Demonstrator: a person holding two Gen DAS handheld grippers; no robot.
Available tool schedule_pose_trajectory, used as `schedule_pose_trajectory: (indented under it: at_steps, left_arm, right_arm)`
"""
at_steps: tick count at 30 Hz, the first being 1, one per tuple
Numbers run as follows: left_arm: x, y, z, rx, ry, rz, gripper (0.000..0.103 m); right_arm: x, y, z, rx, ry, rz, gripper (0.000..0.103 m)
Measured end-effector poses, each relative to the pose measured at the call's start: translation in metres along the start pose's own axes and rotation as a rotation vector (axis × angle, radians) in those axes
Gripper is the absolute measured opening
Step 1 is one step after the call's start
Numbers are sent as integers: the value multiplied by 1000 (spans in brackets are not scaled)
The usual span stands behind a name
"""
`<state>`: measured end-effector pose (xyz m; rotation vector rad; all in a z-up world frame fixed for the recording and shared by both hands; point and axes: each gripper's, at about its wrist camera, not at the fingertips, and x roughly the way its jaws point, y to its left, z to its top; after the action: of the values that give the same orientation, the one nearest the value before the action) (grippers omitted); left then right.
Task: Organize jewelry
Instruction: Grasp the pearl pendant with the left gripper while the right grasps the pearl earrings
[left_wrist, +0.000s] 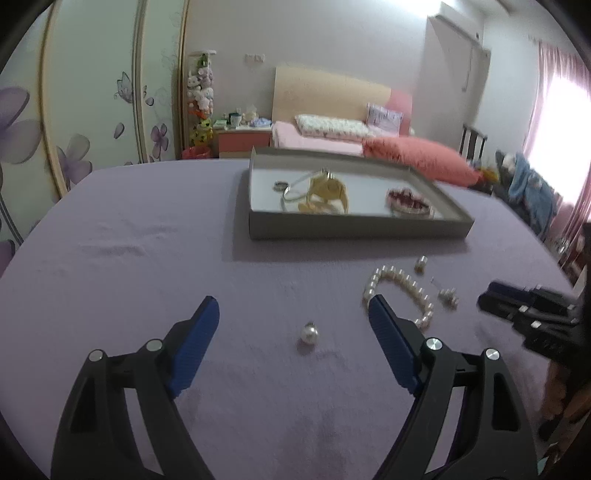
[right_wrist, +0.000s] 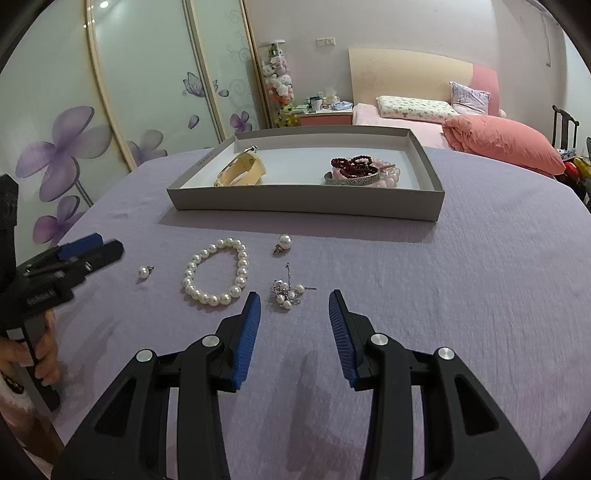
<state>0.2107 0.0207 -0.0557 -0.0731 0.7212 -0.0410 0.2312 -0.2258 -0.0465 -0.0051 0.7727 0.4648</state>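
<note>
**Over the purple desk, both sets of fingers bare, loose pearls below**

Low in the left wrist view, my left gripper (left_wrist: 293, 314) stands wide open with nothing in it; the single pearl earring (left_wrist: 309, 333) lies on the purple desk (left_wrist: 147, 258) between the two blue fingers (left_wrist: 199, 339), touched by neither. At right centre of that view the pearl bracelet (left_wrist: 399, 291) curls just beside the right-hand finger, partly hidden behind it. In the right wrist view my right gripper (right_wrist: 294, 299) is roughly half open and empty too; the pearl cluster earring (right_wrist: 288, 291) sits just ahead of the tips, a second pearl drop (right_wrist: 283, 242) lies further up near the grey tray (right_wrist: 303, 201). Upper centre, the tray already holds a gold watch (right_wrist: 242, 171), dark red beads (right_wrist: 354, 164) and a silver bangle (right_wrist: 351, 181).

What worries me: the single pearl is round and smooth, so closing off-centre could squirt it away across the cloth; the left fingers stand close to the bracelet, and a careless descent might snag or drag it. On the right, the cluster has thin pins and a chain; pinching only one strand could leave the rest dangling or tangled. Both grippers work near each other, so they could collide; the left view is blurred, making fine aim harder.
</note>
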Motion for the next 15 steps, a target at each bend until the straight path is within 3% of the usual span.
schedule_pose_trajectory:
  at_steps: [5,10,15]
  left_arm:
    - [23,-8,-2,24,116,7,56]
    - [33,-11,-1,19,153,9,43]
    - [37,-15,-2,37,174,12,16]
  right_arm:
    - [1,-2,-1,10,-1,1,40]
    - [2,-5,0,20,2,4,40]
    - [3,-8,1,28,4,7,40]
